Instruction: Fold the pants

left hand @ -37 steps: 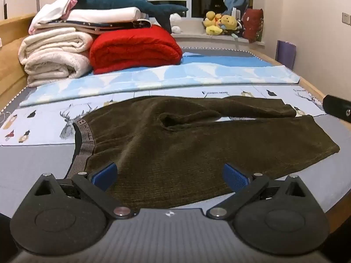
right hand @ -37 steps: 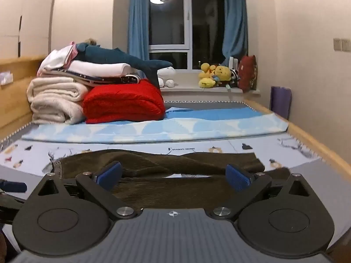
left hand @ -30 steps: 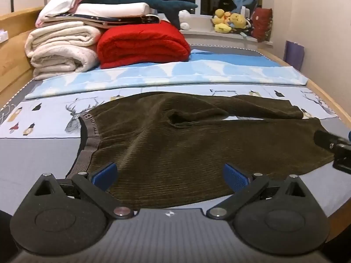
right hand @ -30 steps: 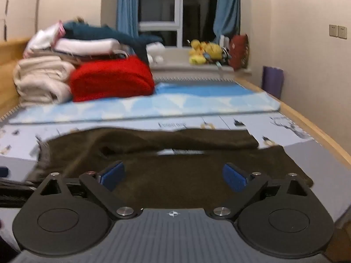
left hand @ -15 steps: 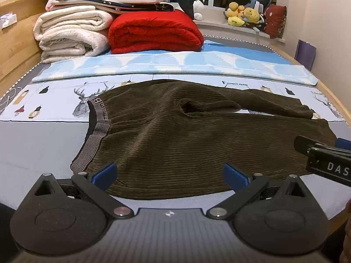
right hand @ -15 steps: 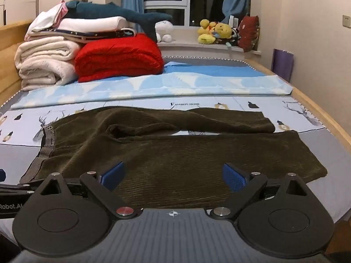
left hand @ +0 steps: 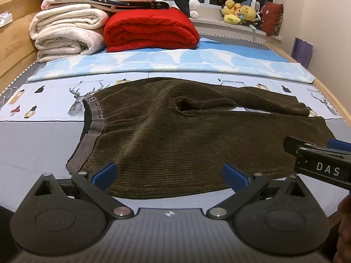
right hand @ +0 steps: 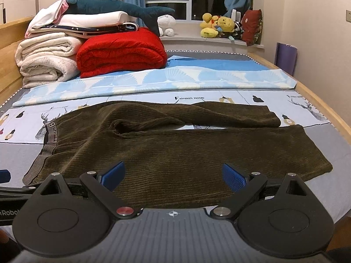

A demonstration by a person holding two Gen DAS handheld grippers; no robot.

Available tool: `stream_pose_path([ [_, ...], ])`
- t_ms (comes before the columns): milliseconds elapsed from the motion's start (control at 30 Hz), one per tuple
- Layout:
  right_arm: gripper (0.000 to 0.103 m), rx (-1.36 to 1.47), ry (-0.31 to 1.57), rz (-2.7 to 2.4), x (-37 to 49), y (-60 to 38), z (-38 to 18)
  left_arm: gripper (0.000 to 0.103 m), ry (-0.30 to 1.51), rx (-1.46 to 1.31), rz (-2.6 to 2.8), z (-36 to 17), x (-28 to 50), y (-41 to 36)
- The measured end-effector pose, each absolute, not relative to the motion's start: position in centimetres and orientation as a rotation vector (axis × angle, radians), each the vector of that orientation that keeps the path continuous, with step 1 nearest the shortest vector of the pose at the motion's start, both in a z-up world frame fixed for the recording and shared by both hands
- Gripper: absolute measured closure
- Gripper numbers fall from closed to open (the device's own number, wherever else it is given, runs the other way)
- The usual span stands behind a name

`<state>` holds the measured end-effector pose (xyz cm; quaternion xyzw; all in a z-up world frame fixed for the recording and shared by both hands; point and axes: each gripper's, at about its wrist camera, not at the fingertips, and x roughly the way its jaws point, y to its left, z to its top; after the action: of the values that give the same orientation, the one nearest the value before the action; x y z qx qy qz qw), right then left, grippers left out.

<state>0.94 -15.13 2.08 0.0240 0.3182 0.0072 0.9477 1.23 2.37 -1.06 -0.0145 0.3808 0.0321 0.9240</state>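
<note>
One pair of dark olive corduroy pants [left hand: 175,131] lay spread flat across the near part of the bed [left hand: 33,144], waistband [left hand: 92,120] toward the left and both legs running to the right, the far leg lying slightly apart from the near leg so that a strip of printed sheet showed between them. No fold had been made yet, by the look of the layout. The fabric appeared soft, thick and limp; it would likely drape and sag when lifted, carry moderate weight, and resist slipping because of its ribbed pile. Suitable grip points were judged to be the near waistband corner and the near leg hem [right hand: 318,166], since edges and the elastic band offer firmer purchase than the open panel. The left gripper [left hand: 169,173] hovered just short of the near edge at the waist end, its blue-padded fingers [left hand: 104,174] spread wide apart and holding nothing. The right gripper [right hand: 173,173] hovered over the near leg, its fingers [right hand: 233,176] likewise wide apart and empty. No container was present. Beyond the pants lay a blue patterned sheet [right hand: 197,76], then a folded red blanket [right hand: 120,50] beside stacked cream blankets [right hand: 46,59], with plush toys [right hand: 217,26] on the windowsill.
</note>
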Motion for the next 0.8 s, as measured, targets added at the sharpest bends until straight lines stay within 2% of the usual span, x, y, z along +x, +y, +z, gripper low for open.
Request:
stream_pose_path([
  [800,0.007,0.073,0.651,0.019,0.76,-15.3,2.8,0.001,0.792,-0.008,0.054,-1.45,1.05,1.72],
])
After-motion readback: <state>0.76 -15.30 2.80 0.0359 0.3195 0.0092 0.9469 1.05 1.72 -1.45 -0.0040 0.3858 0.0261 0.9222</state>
